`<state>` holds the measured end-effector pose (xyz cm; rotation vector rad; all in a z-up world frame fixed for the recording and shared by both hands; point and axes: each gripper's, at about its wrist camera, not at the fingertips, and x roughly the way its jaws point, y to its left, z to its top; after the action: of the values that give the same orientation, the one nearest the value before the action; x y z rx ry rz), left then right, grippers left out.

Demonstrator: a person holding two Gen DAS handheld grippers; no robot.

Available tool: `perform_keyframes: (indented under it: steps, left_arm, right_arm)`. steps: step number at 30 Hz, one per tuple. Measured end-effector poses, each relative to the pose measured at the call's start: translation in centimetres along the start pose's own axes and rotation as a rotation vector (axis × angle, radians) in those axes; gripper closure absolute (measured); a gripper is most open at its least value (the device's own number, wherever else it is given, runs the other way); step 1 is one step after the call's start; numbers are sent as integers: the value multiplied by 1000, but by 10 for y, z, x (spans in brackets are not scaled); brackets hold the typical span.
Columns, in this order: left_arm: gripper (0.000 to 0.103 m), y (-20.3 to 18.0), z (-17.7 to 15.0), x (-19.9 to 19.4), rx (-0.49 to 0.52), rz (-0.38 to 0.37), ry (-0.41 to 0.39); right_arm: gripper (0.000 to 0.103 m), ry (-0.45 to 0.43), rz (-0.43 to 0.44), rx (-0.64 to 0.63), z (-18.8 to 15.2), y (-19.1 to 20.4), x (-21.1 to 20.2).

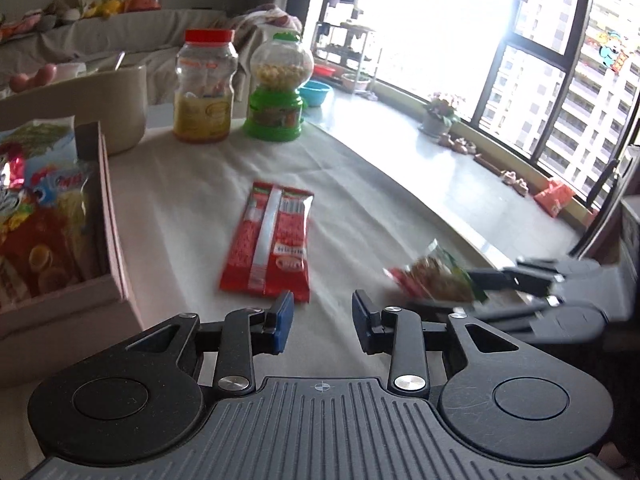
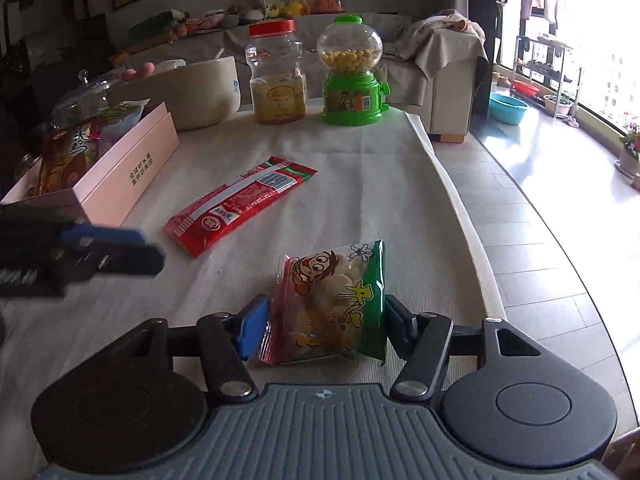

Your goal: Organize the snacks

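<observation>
Snacks lie on the cloth-covered table (image 2: 360, 168): a long red packet (image 2: 240, 204) mid-table, and a small green-and-red bag (image 2: 332, 304) near the right edge, pinched between the pads of the right gripper (image 2: 322, 330). Left gripper (image 1: 322, 322) hovers empty, jaws narrowly apart, just before the red packet. More packets fill the pink box (image 2: 120, 184) at the left edge

Cloth-covered table (image 2: 360, 168) with red packet (image 2: 240, 204), pink box (image 2: 132, 176), jar (image 2: 278, 76), candy dispenser (image 2: 352, 76).
</observation>
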<state>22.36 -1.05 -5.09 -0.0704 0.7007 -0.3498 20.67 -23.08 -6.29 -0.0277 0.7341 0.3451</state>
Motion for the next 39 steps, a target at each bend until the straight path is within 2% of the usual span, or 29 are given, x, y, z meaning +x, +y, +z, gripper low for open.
perform_keyframes:
  steps: [2,6,10,12,14,22,27,29,31,33,34,37,39]
  left_arm:
    - [66,-4,20,13,15,36,-29]
    - [66,-3,54,53,28,132,11]
    - [66,8,70,94,18,218,71]
    - [66,13,73,102,-3,233,87]
    - [67,17,69,104,-27,205,110]
    - [66,-2,44,78,70,102,141]
    - [66,-26,16,46,208,48,164]
    - [65,-34,3,30,264,42,171]
    - [65,-37,-10,11,297,74,159]
    - [65,-38,-19,-6,286,120,129]
    - [67,-40,-23,-15,270,120,108]
    - [65,-49,-30,-30,239,60,82]
    - [64,-55,-31,-26,244,57,77]
  right_arm:
    - [28,-13,45,7,-9,0,-8]
    - [25,-54,68,15,-19,3,-21]
    - [22,-54,72,73,-21,-6,-21]
    - [22,-64,90,107,-23,-13,-23]
    - [22,-71,105,133,-25,-17,-25]
    - [22,-98,130,218,-29,-31,-28]
    - [22,-113,123,269,-31,-38,-30]
    - [22,-115,125,286,-31,-41,-30]
    - [22,-117,128,295,-31,-42,-29]
    - [22,-116,128,295,-30,-42,-28]
    - [22,-116,128,295,-30,-42,-28]
    - [21,-116,129,297,-30,-42,-28]
    - [21,-116,128,296,-30,-42,-28]
